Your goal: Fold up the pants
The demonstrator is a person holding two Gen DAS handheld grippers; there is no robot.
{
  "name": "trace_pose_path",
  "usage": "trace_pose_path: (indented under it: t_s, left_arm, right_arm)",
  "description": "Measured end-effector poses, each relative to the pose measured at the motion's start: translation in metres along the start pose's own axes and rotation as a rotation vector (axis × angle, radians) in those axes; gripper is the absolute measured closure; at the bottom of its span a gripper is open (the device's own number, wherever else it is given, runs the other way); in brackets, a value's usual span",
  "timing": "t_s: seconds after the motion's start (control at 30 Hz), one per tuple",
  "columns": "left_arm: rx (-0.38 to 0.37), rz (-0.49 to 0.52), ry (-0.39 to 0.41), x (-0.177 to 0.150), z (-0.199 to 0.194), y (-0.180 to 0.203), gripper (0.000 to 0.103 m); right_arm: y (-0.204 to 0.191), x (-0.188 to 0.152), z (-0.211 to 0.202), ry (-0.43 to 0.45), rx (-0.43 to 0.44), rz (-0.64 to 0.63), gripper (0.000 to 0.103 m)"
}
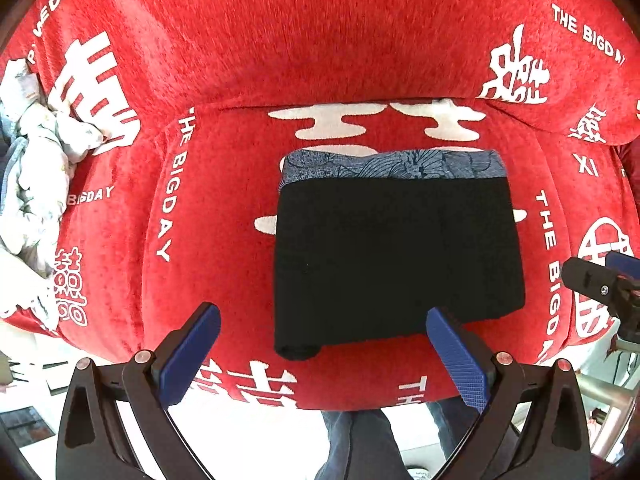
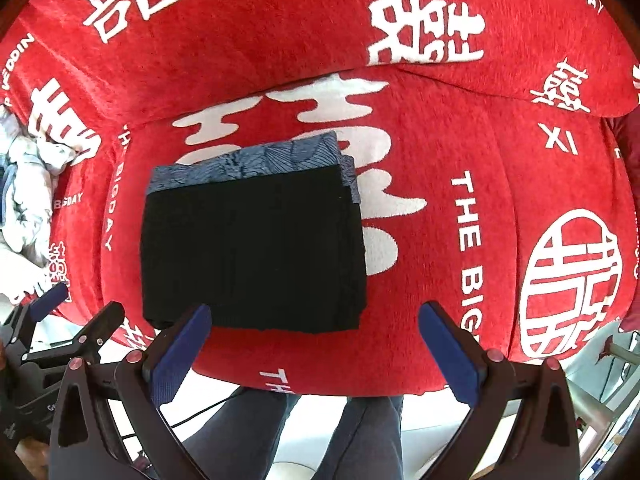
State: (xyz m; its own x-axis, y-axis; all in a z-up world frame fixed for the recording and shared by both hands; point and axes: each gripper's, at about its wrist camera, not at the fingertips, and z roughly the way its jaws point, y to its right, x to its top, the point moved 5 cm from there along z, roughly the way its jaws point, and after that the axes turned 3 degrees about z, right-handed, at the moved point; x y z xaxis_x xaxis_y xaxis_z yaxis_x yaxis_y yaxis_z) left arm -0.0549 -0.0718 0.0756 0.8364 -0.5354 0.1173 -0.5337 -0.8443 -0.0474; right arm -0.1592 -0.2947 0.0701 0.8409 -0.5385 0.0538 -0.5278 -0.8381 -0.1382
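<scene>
Lying flat at the centre of the left wrist view, the pants [image 1: 396, 256] form a compact black rectangle of matte knit fabric with squared edges and one rolled corner at the lower left. A second folded garment [image 1: 392, 165], grey-blue with a fine leaf-line print, shows as a band along the upper edge of the pants, partly beneath them. Both rest on a sofa seat [image 1: 224, 240] covered in red plush fabric with a short nap, printed with white characters and the words "THE BIGDAY".

The left gripper [image 1: 323, 354] occupies the lower part of the same view. Its jaws stand wide apart and hold nothing; the blue pads [image 1: 191, 354] are ribbed rectangular blocks mounted on black moulded arms with round metal pivots. The pads sit clear of the pants, with the near edge of the fabric seen between them.

In the right wrist view the pants [image 2: 252, 250] lie left of centre, and the printed garment [image 2: 248, 162] projects along the upper and right edges. The right gripper [image 2: 314, 354] also has its jaws spread fully wide and empty, with the same blue textured pads [image 2: 452, 356]. The left gripper [image 2: 48, 308] appears at the lower left edge of this view.

A crumpled white patterned cloth [image 1: 36, 184] lies at the left edge of the left wrist view. The legs [image 2: 304, 436] of a person in dark trousers show at the bottom of the frame.
</scene>
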Motion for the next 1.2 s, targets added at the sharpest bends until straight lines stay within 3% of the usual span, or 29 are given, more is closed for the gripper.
trace_pose_path:
  t_s: [0.4, 0.67, 1.2]
  left_arm:
    - [0.031, -0.003, -0.011, 0.007, -0.007, -0.003, 0.0]
    - [0.007, -0.039, -0.05, 0.004, -0.003, -0.005, 0.0]
    - [-0.005, -0.026, -0.047, 0.002, -0.006, -0.003, 0.0]
  right_arm:
    - [-0.011, -0.001, -0.005, -0.051, -0.021, -0.006, 0.0]
    - [-0.019, 0.0, -0.008, -0.038, -0.063, -0.051, 0.0]
    - [-0.025, -0.002, -0.01, -0.037, -0.065, -0.074, 0.0]
